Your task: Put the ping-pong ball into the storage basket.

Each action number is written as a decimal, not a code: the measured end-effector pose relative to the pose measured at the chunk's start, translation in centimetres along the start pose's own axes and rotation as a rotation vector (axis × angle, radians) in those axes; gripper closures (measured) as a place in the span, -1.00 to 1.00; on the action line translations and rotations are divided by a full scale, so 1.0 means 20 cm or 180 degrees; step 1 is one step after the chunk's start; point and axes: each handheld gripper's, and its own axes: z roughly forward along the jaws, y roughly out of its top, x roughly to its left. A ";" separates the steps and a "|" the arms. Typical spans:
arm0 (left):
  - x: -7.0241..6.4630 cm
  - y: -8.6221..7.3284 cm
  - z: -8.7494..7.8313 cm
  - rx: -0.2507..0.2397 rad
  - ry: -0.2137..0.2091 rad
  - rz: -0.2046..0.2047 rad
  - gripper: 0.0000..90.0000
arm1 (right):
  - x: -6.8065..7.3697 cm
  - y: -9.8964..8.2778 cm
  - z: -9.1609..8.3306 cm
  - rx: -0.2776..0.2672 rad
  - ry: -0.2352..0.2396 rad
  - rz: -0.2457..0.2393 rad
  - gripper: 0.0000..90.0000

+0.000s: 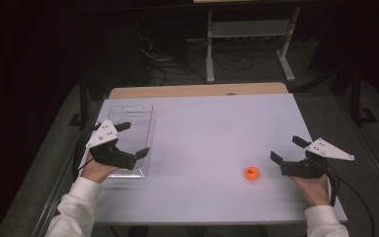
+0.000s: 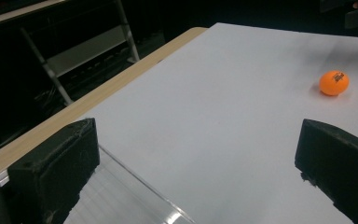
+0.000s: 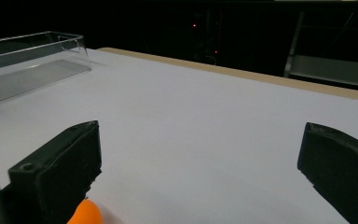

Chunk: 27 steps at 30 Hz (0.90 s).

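1. Just left of the right claw [image 1: 288,149], on the white surface [image 1: 212,128], sits 1 orange ball [image 1: 251,173]; it lies beside the nearer jaw tip and is apart from it, not between the jaws.
2. Right claw: released, both jaws spread wide with bare surface between them, grasping nothing. It is held low over the surface by the person's right hand [image 1: 312,187].
3. In the right gripper view the ball [image 3: 86,213] shows as an orange edge at the bottom, partly hidden behind the left-hand jaw. Ahead of this claw [image 3: 200,158] and off to its left stands the clear tray [image 3: 32,60].
4. Left claw [image 1: 135,139]: released, jaws wide apart, grasping nothing. It hangs over the clear tray [image 1: 128,116], held by the left hand [image 1: 94,170]; whether it touches the tray I cannot tell.
5. In the left gripper view 1 jaw sits above the tray's transparent wall [image 2: 135,186] and the other above open surface [image 2: 223,107]. The ball [image 2: 334,82] lies well ahead of this claw [image 2: 196,163], toward its right jaw side, dark print showing on top.
6. The 2 claws are well apart, with the ball much closer to the right one. A white sleeve [image 1: 76,207] covers the left forearm.
7. Beyond the claws, a wooden strip [image 1: 197,90] edges the surface's far side.
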 end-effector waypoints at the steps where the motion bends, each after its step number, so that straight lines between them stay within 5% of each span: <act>1: 0.00 0.00 0.00 0.0000 0.0000 0.0000 -1.00 | 0.00 0.00 0.00 0.0000 0.0000 0.0000 -1.00; 27: -0.05 0.17 0.19 0.0229 -0.0283 0.0296 -1.00 | -0.01 0.00 0.00 -0.0019 0.0005 0.0017 -1.00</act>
